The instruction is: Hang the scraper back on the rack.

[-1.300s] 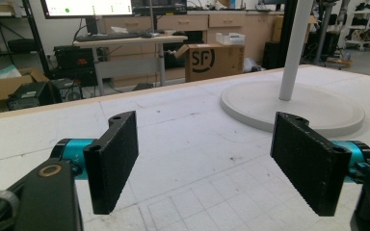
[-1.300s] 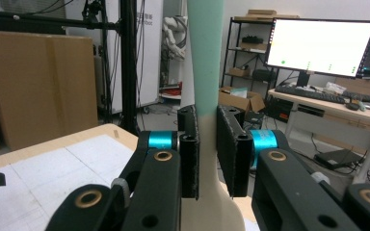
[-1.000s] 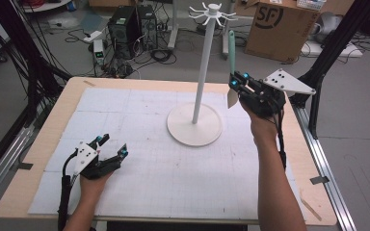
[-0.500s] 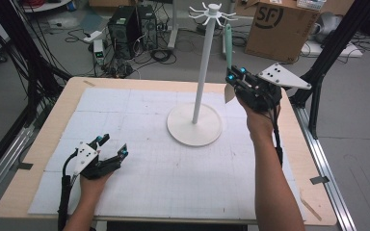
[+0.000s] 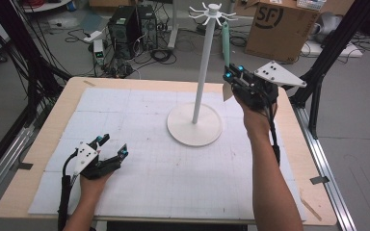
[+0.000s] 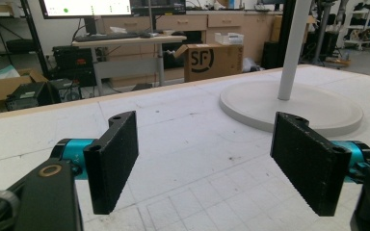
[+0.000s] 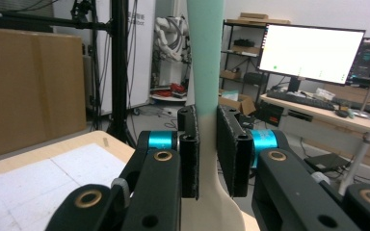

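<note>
A white stand (image 5: 201, 72) rises from a round base (image 5: 195, 126) at the middle of the table, with a ring of hooks (image 5: 213, 10) at its top. My right gripper (image 5: 230, 75) is raised just right of the pole, shut on a utensil (image 5: 226, 45) held upright. Its mint-green handle (image 7: 204, 57) points up toward the hooks, and a cream lower end widens below the jaws. In the right gripper view the gripper (image 7: 206, 115) clamps the utensil's neck. My left gripper (image 5: 113, 146) rests open on the mat at the front left, with nothing between its pads (image 6: 115, 154); the stand's base (image 6: 289, 103) lies ahead.
A white gridded mat (image 5: 139, 120) covers most of the wooden table (image 5: 38, 159). A cardboard box (image 5: 279, 24) and computer towers (image 5: 130, 24) stand on the floor beyond the far edge. A black frame strut (image 5: 320, 67) slants past the table's right side.
My right gripper has drifted slightly left toward the pole, the utensil still upright in it. The left gripper has stayed put.
</note>
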